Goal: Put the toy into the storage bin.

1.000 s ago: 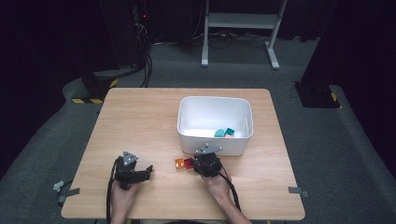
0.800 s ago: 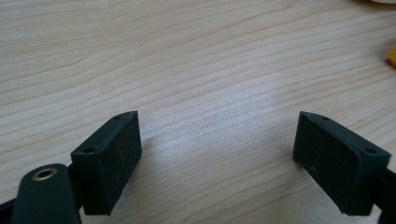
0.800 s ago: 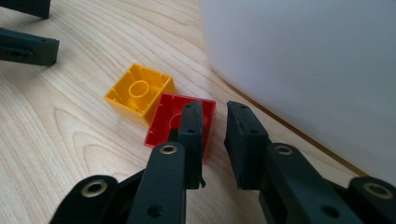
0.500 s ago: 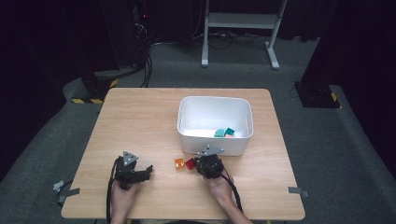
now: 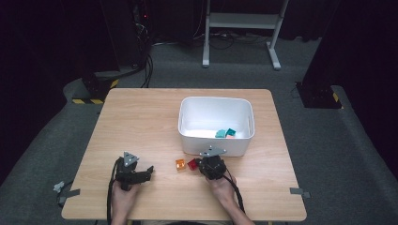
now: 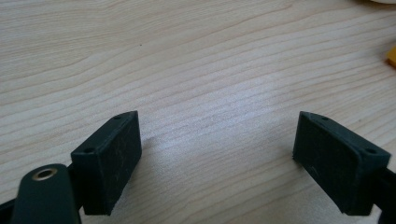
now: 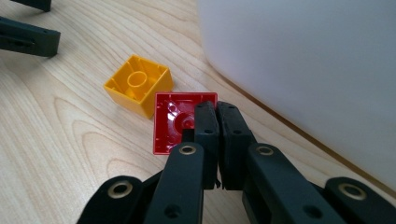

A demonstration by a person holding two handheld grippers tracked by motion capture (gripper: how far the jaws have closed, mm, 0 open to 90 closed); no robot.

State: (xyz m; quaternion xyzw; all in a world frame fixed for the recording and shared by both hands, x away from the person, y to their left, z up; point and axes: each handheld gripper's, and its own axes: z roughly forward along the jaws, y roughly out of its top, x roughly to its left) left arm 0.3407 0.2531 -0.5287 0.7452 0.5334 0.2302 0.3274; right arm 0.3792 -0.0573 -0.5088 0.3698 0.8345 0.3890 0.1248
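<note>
A red brick lies hollow side up on the table, close to the white bin. My right gripper has just been closing and is now shut on the brick's right wall, with one jaw inside the hollow. In the high view the red brick sits at the left tip of the right gripper. A yellow-orange brick lies hollow side up just beyond it, free. My left gripper stands open over bare wood, low on the table.
The white bin stands right behind the right gripper and holds teal bricks. The yellow-orange brick lies between the two grippers. The left gripper's jaws show far off in the right gripper view.
Nothing has visibly moved in the high view; both hands and both bricks keep their places.
</note>
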